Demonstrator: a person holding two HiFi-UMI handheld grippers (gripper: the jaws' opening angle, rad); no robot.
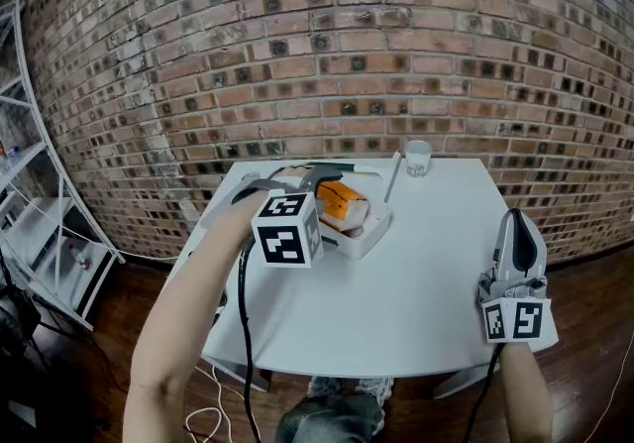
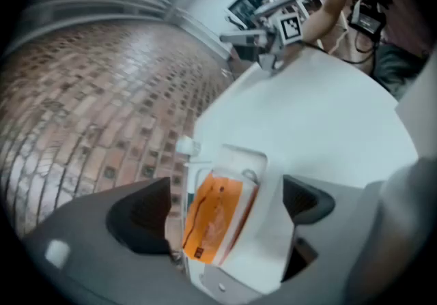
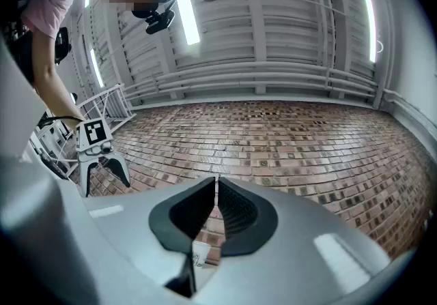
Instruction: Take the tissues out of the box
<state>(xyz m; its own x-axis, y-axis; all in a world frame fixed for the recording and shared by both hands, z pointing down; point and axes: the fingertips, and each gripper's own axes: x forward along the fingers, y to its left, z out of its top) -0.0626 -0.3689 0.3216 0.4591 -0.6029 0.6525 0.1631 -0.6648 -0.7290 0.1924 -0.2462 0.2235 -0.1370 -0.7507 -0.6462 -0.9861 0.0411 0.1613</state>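
A white table (image 1: 416, 282) stands by a brick wall (image 1: 347, 55). A clear cup (image 1: 418, 159) sits near its far edge. A white shelf (image 1: 40, 233) stands at the left.

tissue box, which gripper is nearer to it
Left. The left gripper is at the tissue box, open jaws either side of it. The right gripper sits apart, off to the box's right near the front edge of the table, jaws shut.
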